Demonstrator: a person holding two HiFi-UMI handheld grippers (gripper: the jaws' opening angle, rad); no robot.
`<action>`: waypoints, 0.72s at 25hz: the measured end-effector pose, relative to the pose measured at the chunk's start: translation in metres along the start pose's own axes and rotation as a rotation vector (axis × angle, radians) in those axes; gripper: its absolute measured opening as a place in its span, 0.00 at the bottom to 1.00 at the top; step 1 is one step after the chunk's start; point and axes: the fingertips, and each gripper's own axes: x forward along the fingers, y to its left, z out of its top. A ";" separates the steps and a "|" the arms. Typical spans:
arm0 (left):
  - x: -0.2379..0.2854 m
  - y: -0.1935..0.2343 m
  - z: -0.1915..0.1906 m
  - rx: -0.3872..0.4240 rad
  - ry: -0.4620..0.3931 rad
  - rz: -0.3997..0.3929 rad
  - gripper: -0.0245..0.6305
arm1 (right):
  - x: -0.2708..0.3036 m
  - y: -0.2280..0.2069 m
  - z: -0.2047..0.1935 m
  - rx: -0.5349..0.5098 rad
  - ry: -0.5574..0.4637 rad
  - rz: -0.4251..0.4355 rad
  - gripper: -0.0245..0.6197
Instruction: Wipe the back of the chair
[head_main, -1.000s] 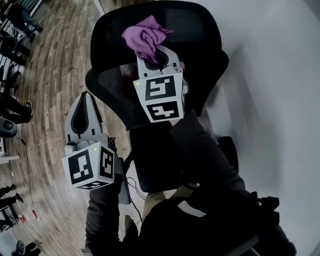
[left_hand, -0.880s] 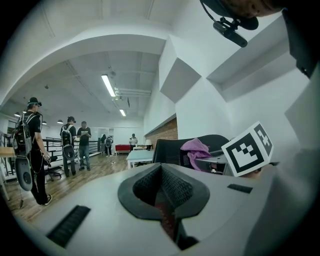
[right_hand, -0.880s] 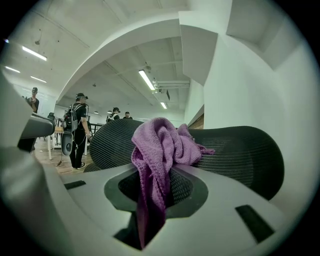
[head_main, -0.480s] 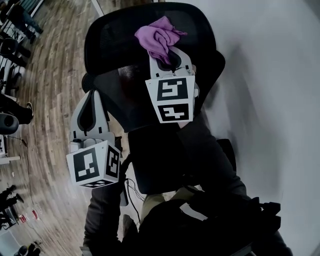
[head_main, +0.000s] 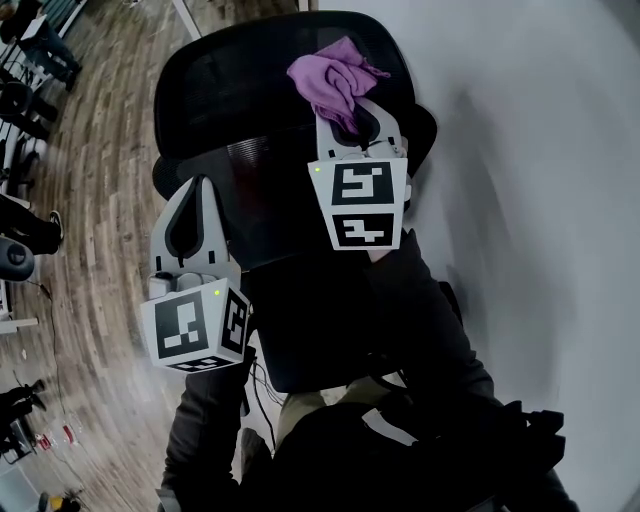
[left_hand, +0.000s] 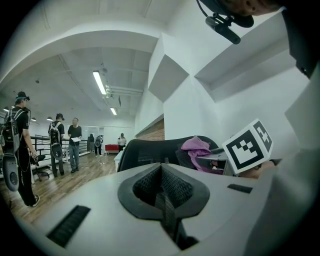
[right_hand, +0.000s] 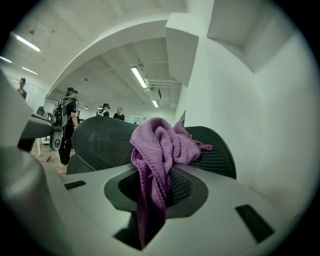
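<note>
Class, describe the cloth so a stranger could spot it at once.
Find the black mesh chair beside the white wall. Near the top of its backrest, the right gripper has its jaws shut on a crumpled purple cloth. It is the only brightly coloured thing against the dark mesh.

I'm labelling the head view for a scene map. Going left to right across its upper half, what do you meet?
Wooden floor → left tongs → right tongs gripping the purple cloth → white wall.
</note>
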 end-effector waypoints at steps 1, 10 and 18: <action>0.001 -0.002 0.000 -0.001 -0.001 -0.004 0.05 | -0.001 -0.004 0.000 0.000 0.000 -0.006 0.17; 0.008 -0.034 0.011 -0.004 -0.006 -0.048 0.05 | -0.023 -0.042 0.008 -0.013 -0.007 -0.053 0.17; 0.010 -0.055 0.014 -0.004 -0.006 -0.070 0.05 | -0.039 -0.063 0.011 -0.015 -0.019 -0.074 0.17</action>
